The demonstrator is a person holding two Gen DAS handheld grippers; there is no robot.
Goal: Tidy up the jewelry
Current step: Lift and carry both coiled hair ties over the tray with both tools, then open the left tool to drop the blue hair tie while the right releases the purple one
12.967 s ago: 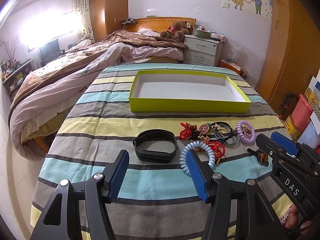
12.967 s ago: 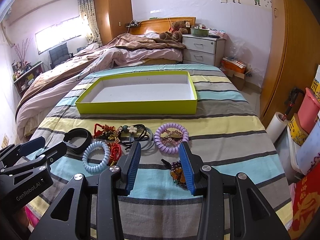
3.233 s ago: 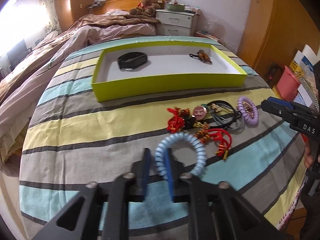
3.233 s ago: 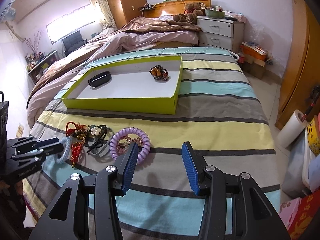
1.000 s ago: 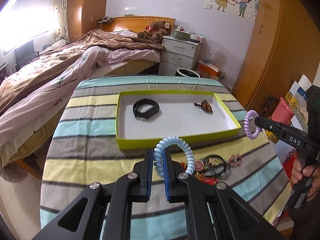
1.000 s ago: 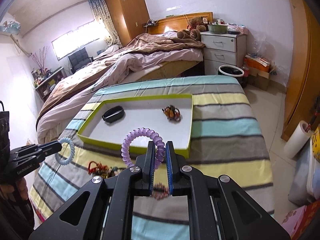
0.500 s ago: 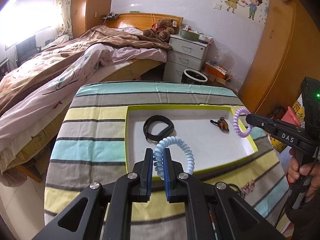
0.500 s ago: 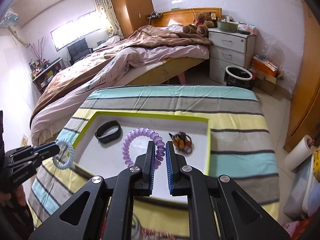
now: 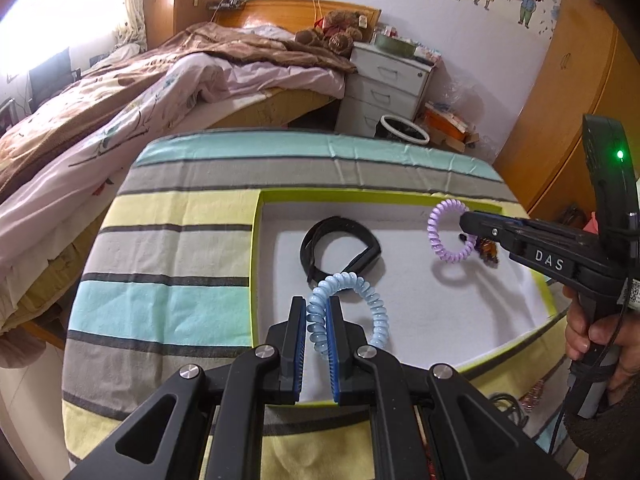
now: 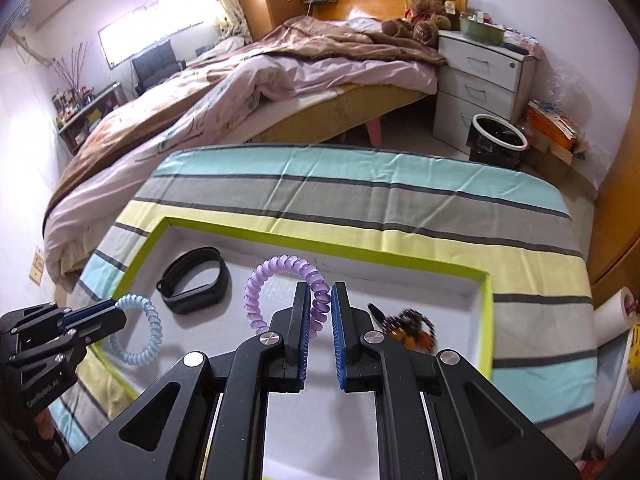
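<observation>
Two coil bands hang over the tray at once, one in each gripper. Nearest in the left wrist view, the left gripper [image 9: 316, 312] is clenched on the pale blue coil band [image 9: 352, 300], which loops up and to the right of the pads, hanging above the near part of the tray floor and not yet resting on it. Just beyond, the right gripper [image 10: 320, 300] pinches the purple coil band [image 10: 276, 280] by its right side — the loop arcs up and to the left, also clear of the floor, with its shadow visible beneath it in the left view.

Farther in, two pieces already lie inside the green-rimmed tray [image 10: 384, 256]: the black wristband [image 10: 196, 280] toward the left and a brown beaded piece [image 10: 408, 330] toward the right, partly hidden behind the right finger.

So, judging by this, roughly half the sorting looks done — two items placed, two poised to be set down. More remains outside the tray: at the lower right of the left view, a small reddish trinket [image 9: 530, 396] and some dark loops lie on the striped cloth [image 9: 168, 304], though how many pieces are left is hard to tell. Beyond the table stand the bed and a nightstand.
</observation>
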